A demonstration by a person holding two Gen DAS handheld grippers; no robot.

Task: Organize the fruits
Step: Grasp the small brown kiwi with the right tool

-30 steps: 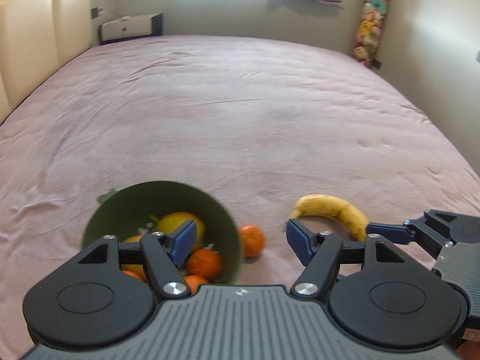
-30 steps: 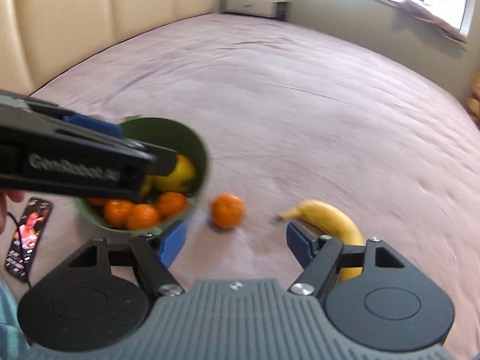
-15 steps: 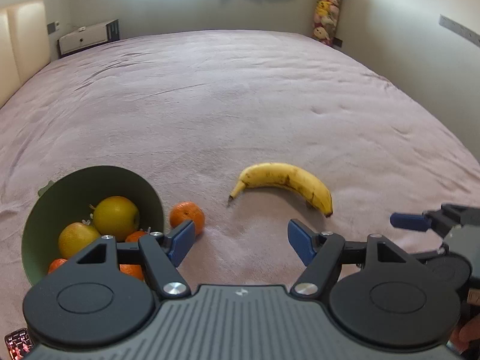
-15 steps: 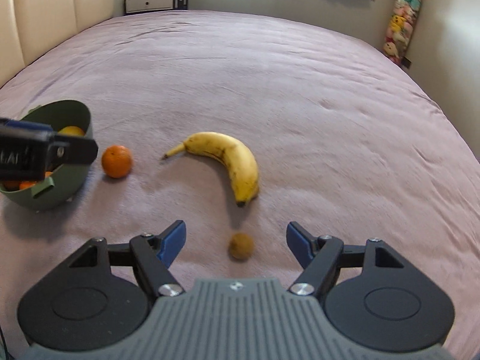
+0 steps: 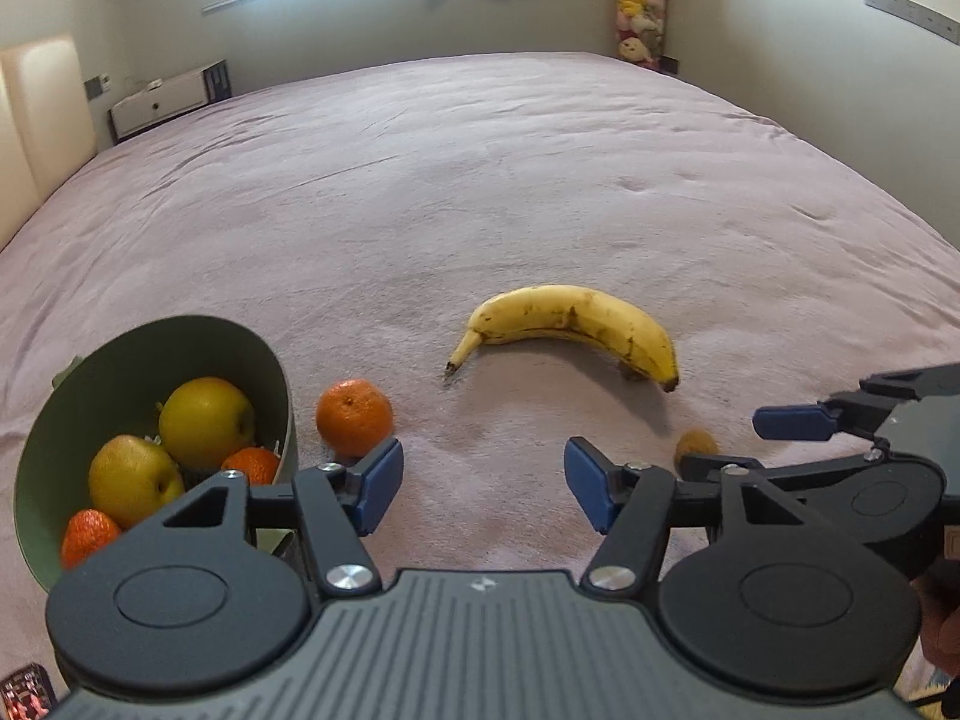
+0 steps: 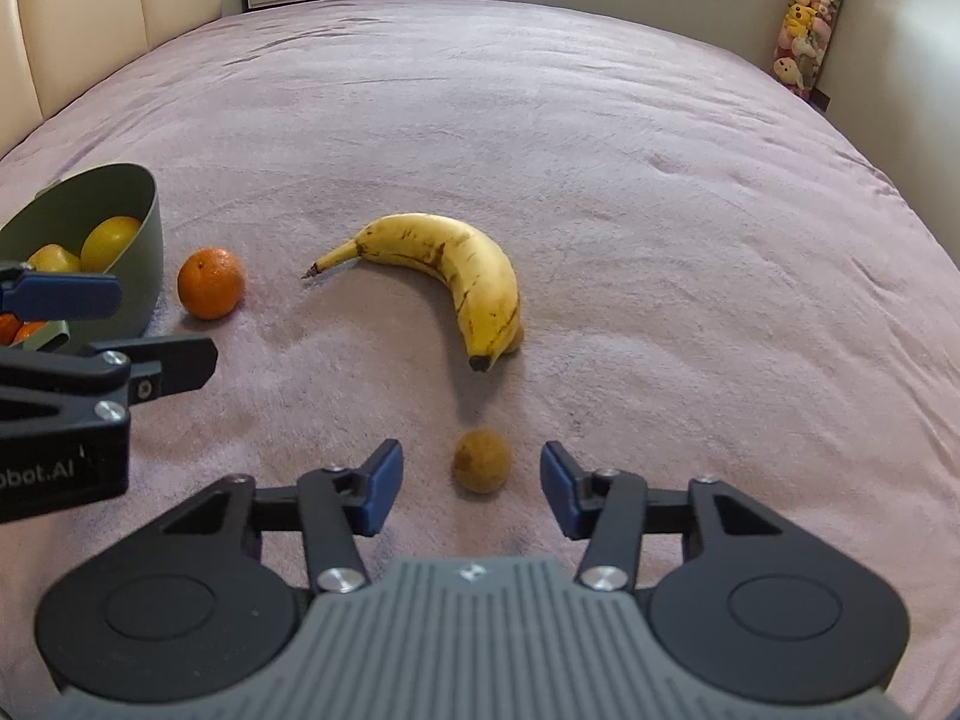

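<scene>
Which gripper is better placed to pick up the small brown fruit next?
Right. The right gripper already straddles the small brown fruit, jaws closing around it, pads not yet touching. The left gripper sits nearer the mandarin.

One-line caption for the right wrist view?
Right gripper with jaws closing around a small brown fruit on the bed; banana and orange beyond.

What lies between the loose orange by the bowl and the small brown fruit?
Only bare pink bedspread between the orange and the brown fruit, seen in the right wrist view; the banana lies farther back.
</scene>
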